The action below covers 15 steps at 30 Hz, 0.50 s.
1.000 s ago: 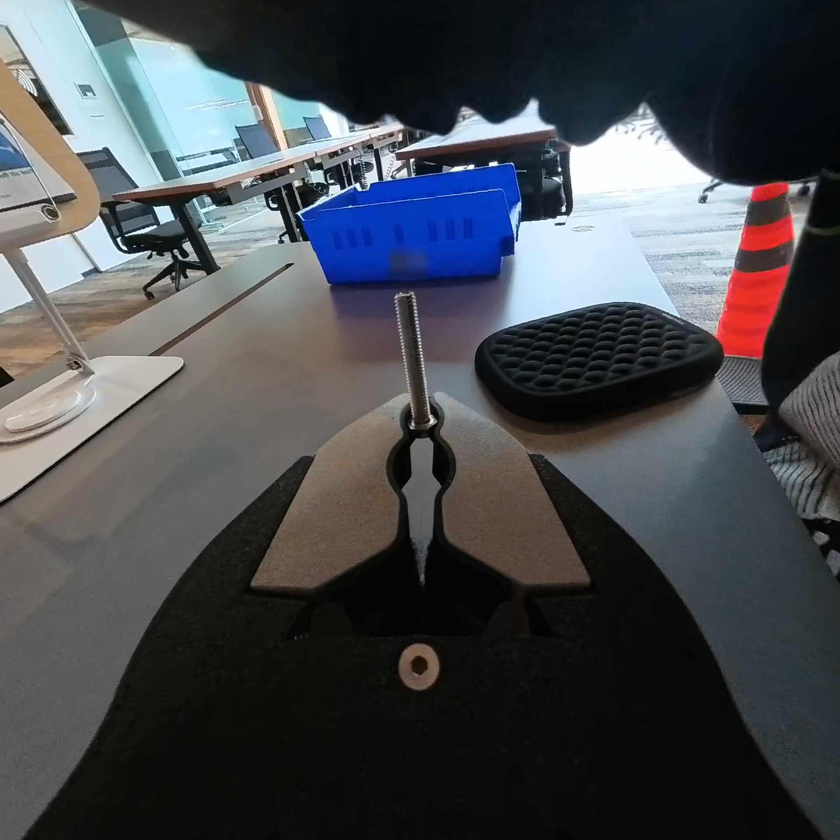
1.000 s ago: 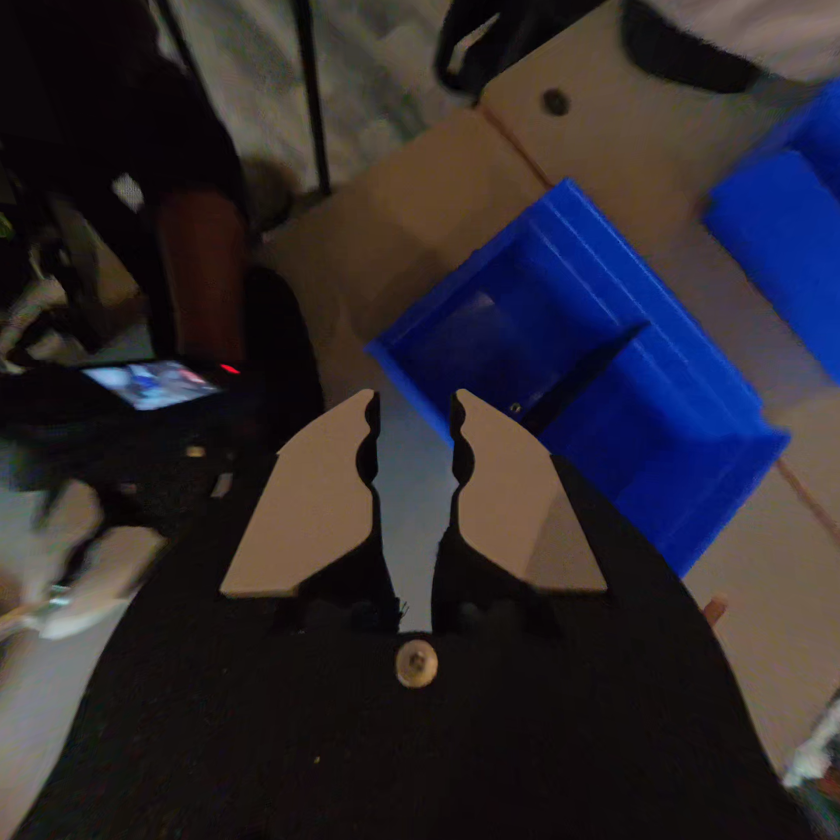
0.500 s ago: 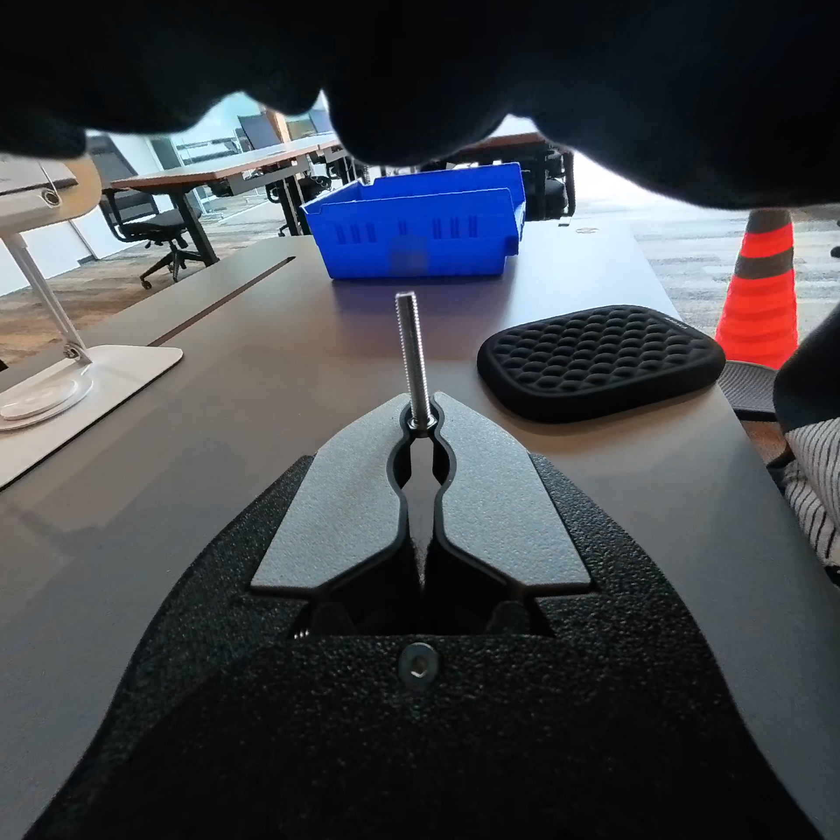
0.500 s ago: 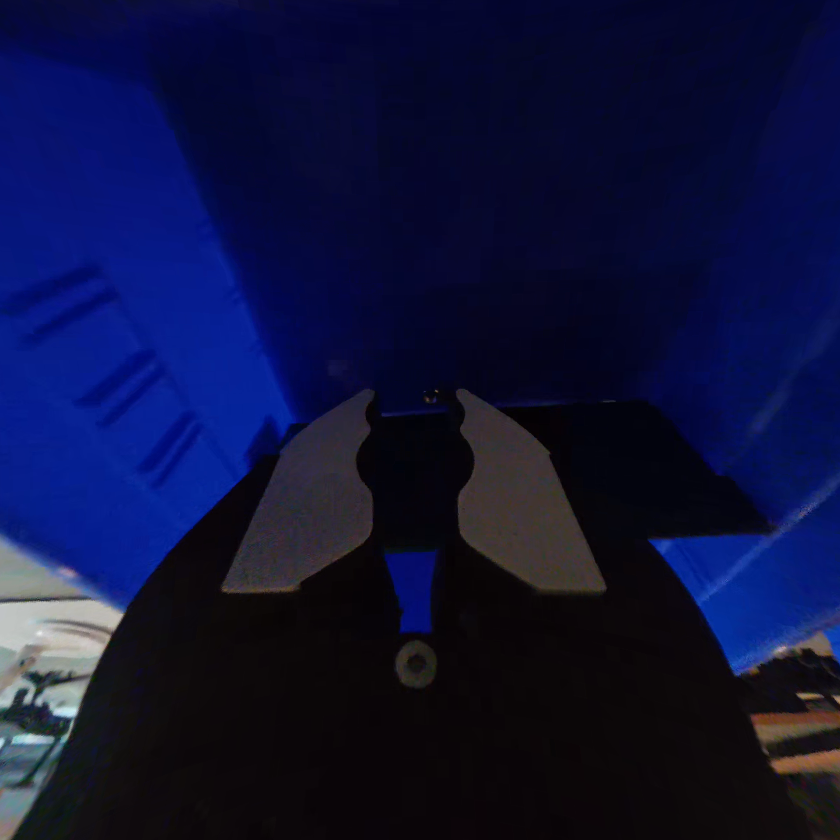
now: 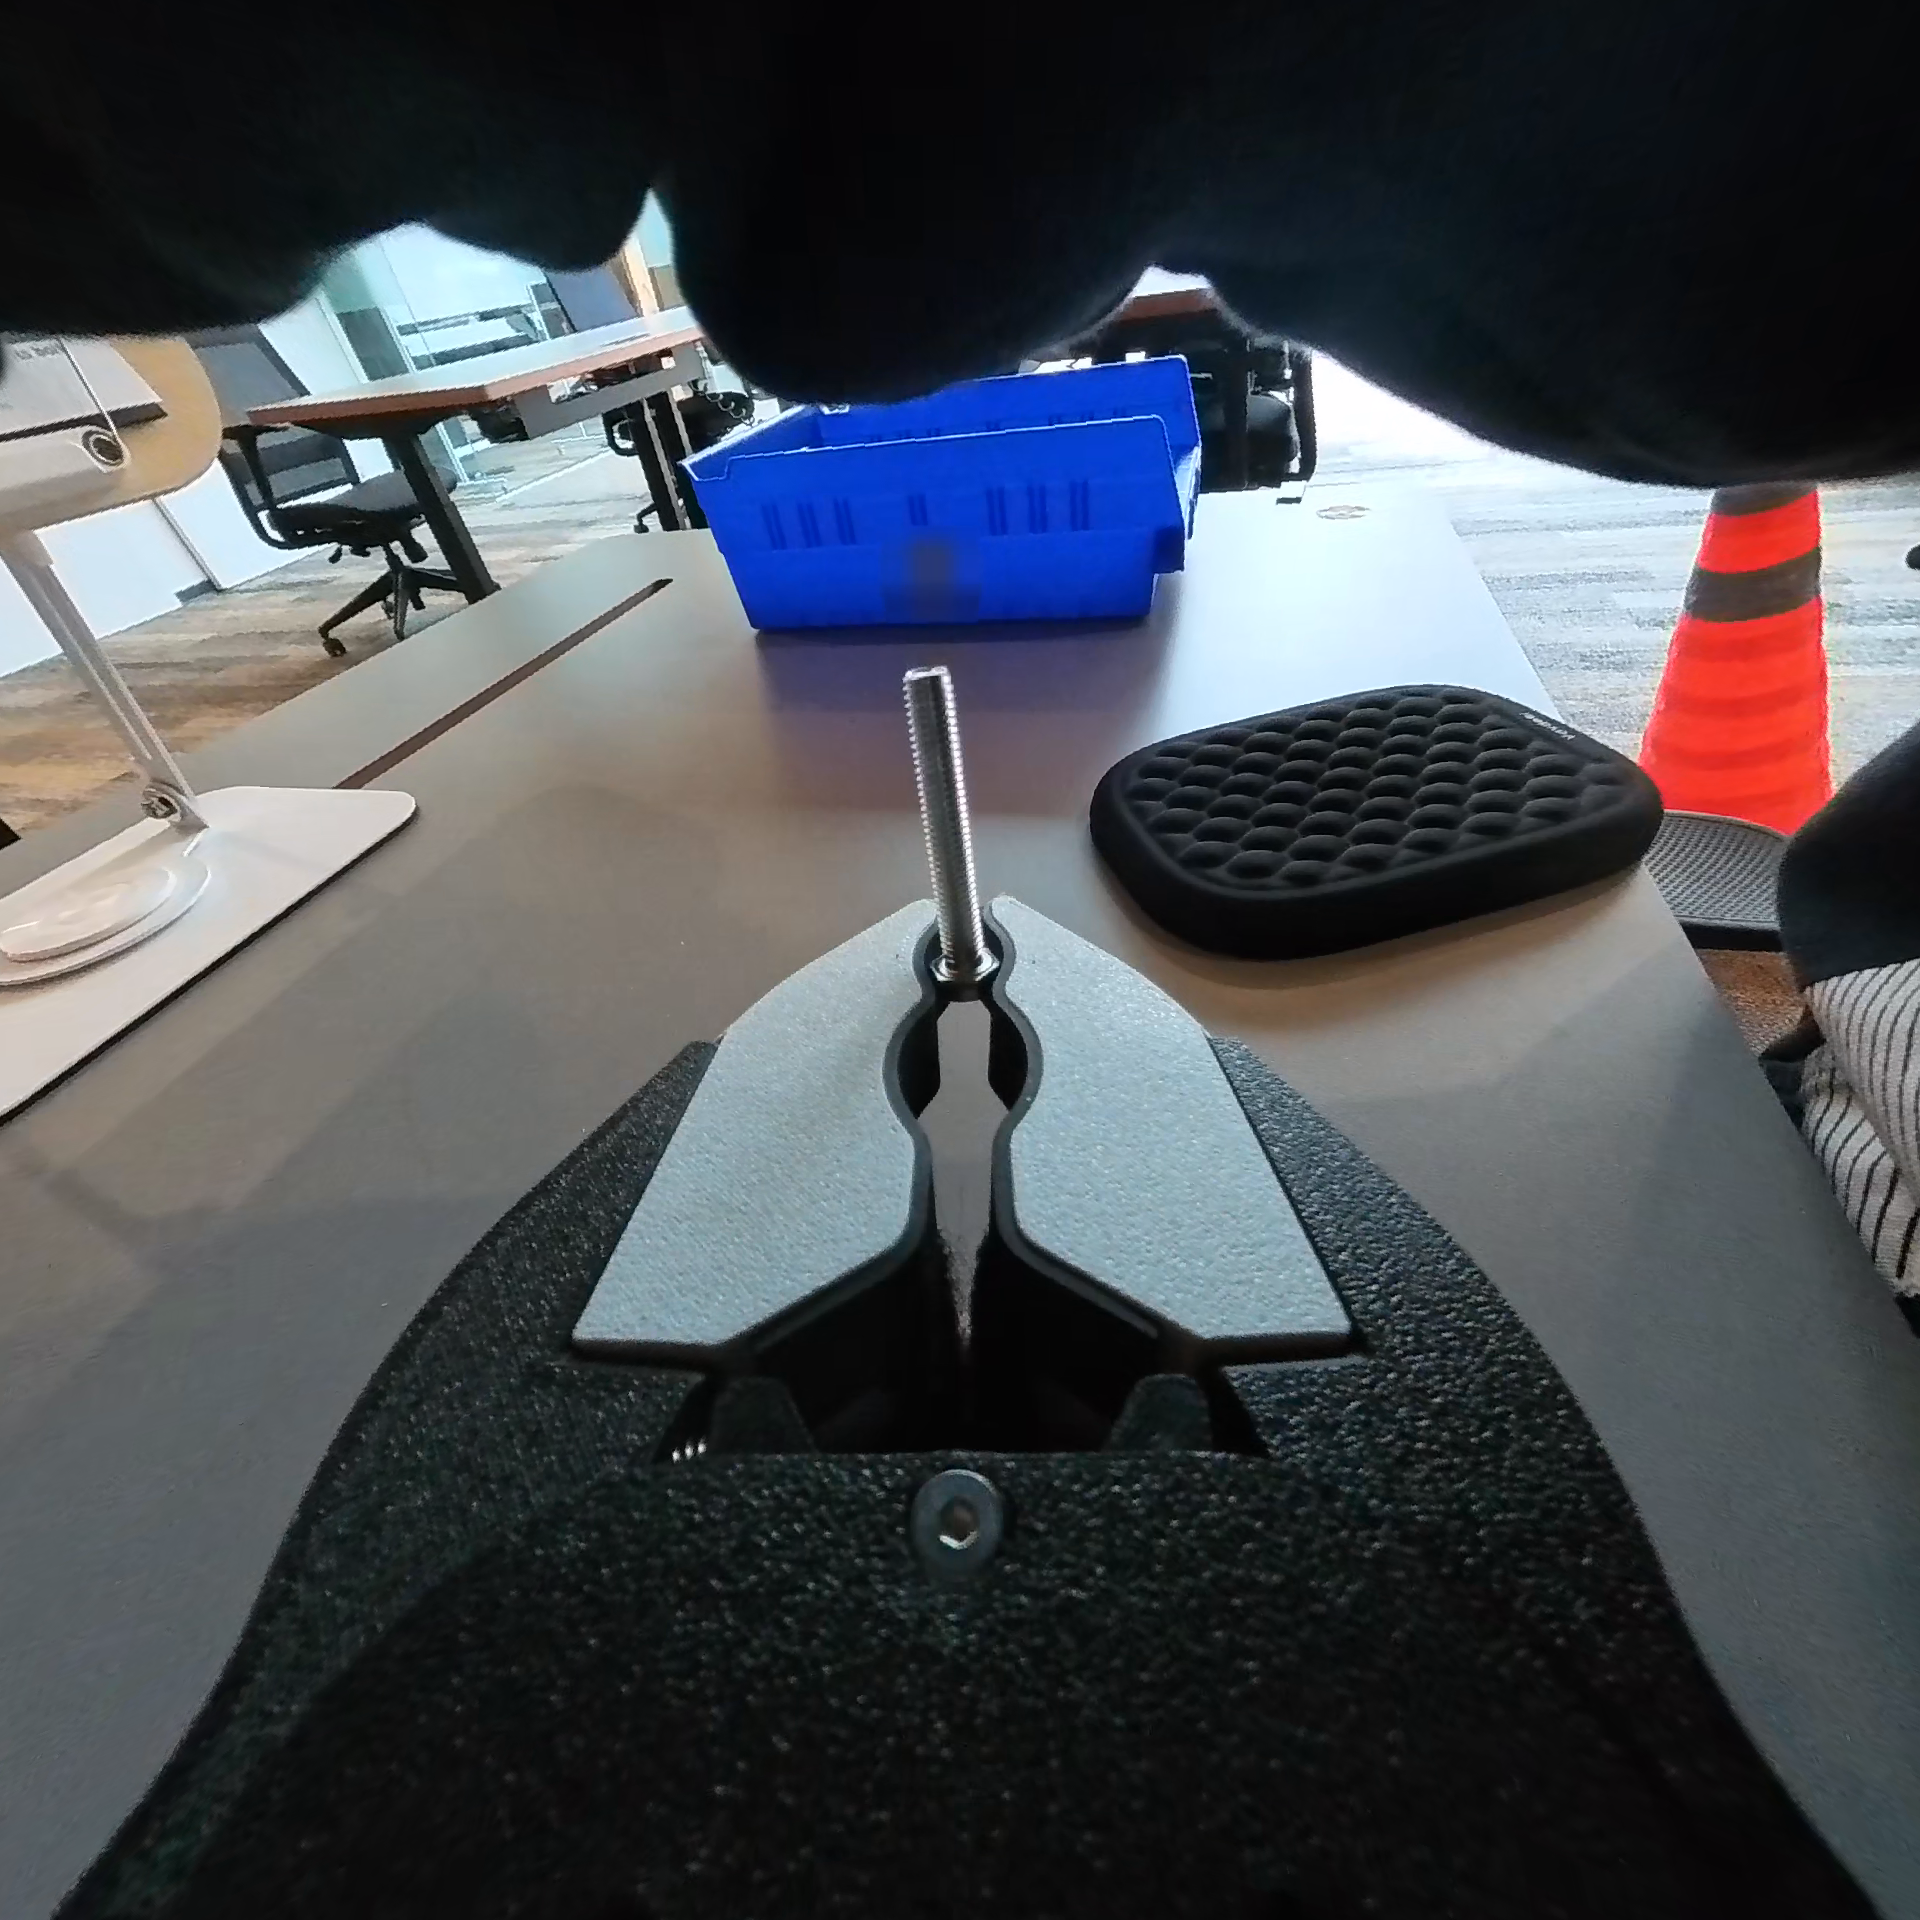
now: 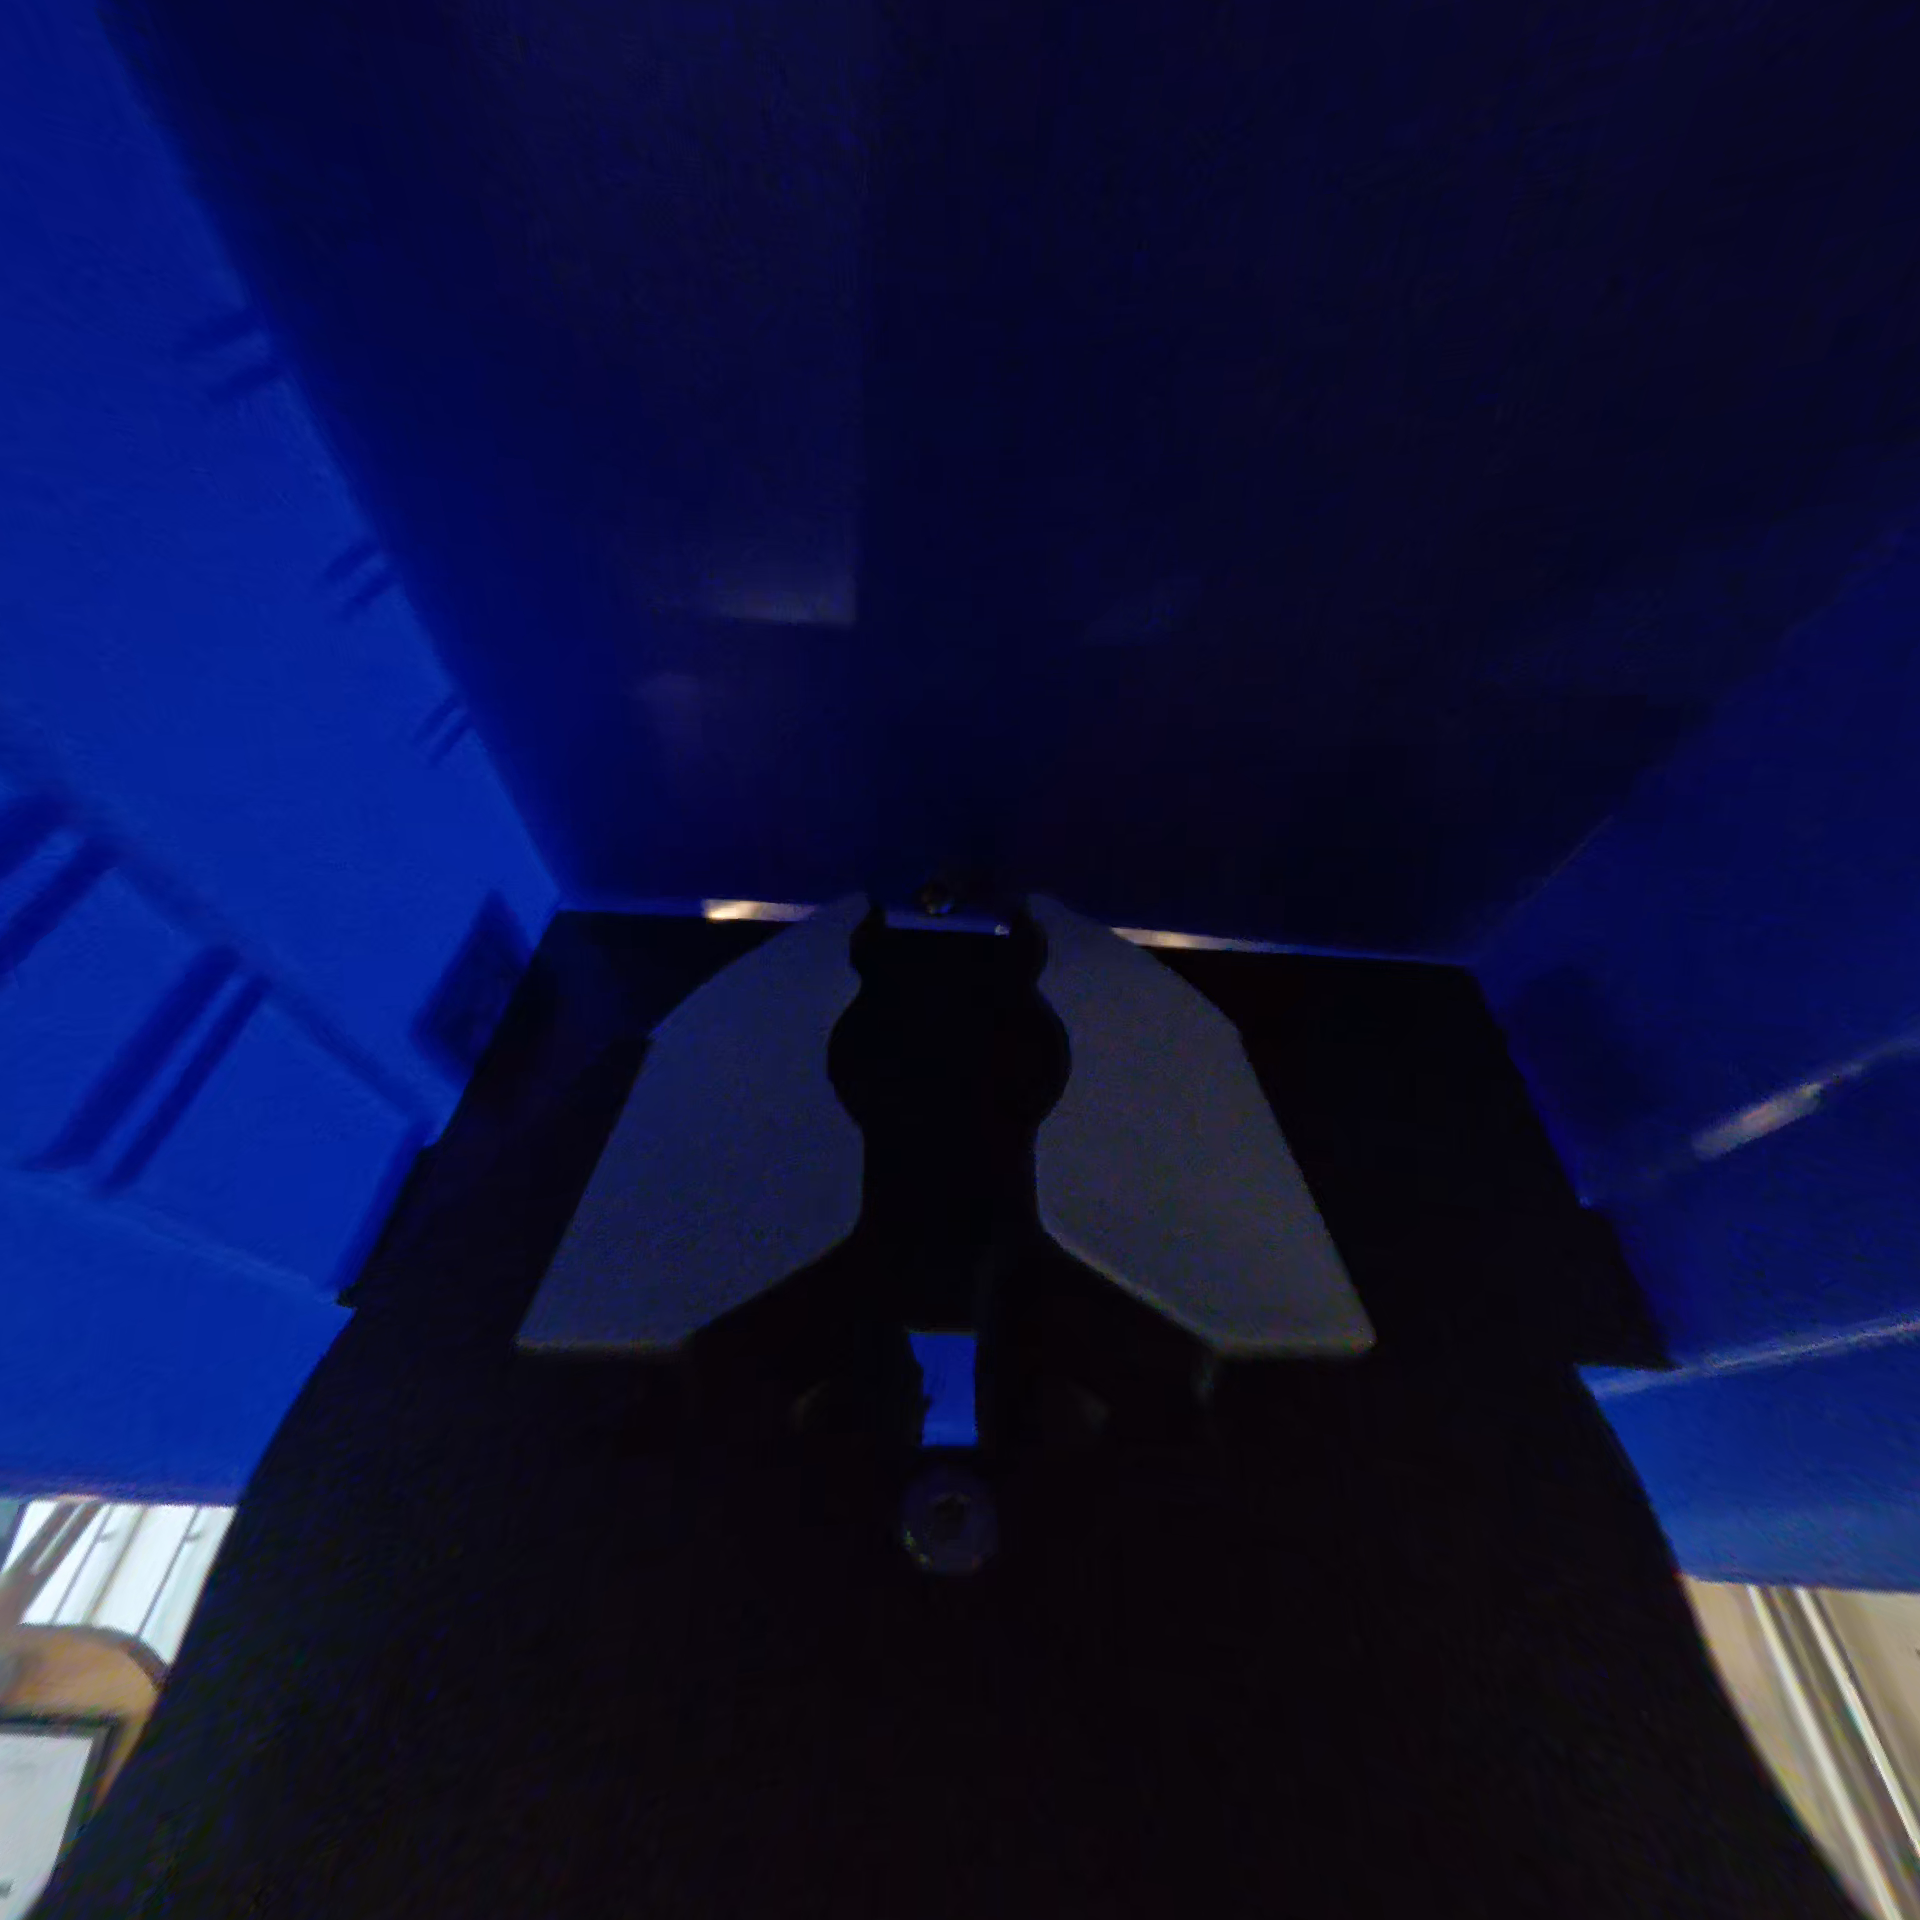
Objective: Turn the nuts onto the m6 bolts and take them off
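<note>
1. Right now your left gripper point(image 5: 961, 961) is clamped on the bolt point(image 5: 943, 810) by its hex head, shank upright and bare, above the grey table point(image 5: 416, 1039).
2. Your right gripper point(image 6: 948, 920) is deep in a blue bin point(image 6: 260, 727), jaws apart, nothing gripped; a small dark nut point(image 6: 938, 891) sits just past the tips.
3. Risk: dim bin, tiny nut. Close off-centre and it'll likely skid into the corner or sit cocked.
4. Risk: a cocked nut would probably cross-thread on the bolt.
5. Bolt looks silver, fully threaded, straight.
</note>
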Available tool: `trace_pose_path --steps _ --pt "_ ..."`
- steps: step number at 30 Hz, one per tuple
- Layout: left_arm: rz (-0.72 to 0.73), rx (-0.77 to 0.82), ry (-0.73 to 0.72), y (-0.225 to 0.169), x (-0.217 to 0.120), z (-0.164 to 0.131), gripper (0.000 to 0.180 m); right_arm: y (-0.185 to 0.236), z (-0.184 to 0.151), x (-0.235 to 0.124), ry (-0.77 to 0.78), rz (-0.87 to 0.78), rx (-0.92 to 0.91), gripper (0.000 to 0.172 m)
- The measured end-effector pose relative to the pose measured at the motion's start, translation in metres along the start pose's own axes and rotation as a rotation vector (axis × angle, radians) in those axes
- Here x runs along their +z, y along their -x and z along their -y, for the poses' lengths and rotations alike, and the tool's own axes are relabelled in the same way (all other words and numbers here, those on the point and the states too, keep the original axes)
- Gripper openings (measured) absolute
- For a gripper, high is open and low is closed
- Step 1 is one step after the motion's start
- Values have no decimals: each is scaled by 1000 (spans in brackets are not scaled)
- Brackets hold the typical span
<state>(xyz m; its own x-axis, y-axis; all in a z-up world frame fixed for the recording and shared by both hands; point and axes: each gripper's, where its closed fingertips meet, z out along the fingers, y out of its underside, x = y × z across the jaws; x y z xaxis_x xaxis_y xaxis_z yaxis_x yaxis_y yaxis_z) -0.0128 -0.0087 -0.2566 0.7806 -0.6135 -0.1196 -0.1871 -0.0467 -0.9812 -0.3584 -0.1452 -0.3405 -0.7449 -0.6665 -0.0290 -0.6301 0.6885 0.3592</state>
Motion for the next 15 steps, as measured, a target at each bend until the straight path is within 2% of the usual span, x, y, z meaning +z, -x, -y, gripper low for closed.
trace_pose_path --steps 8,12,15 --pt "0 1 -1 0 0 0 3 2 -2 7 86 7 -45 23" --pt "0 2 -2 0 0 0 3 0 -1 8 85 -25 -68 11" --pt "0 1 -1 0 0 0 4 0 -1 8 80 -35 -66 10"
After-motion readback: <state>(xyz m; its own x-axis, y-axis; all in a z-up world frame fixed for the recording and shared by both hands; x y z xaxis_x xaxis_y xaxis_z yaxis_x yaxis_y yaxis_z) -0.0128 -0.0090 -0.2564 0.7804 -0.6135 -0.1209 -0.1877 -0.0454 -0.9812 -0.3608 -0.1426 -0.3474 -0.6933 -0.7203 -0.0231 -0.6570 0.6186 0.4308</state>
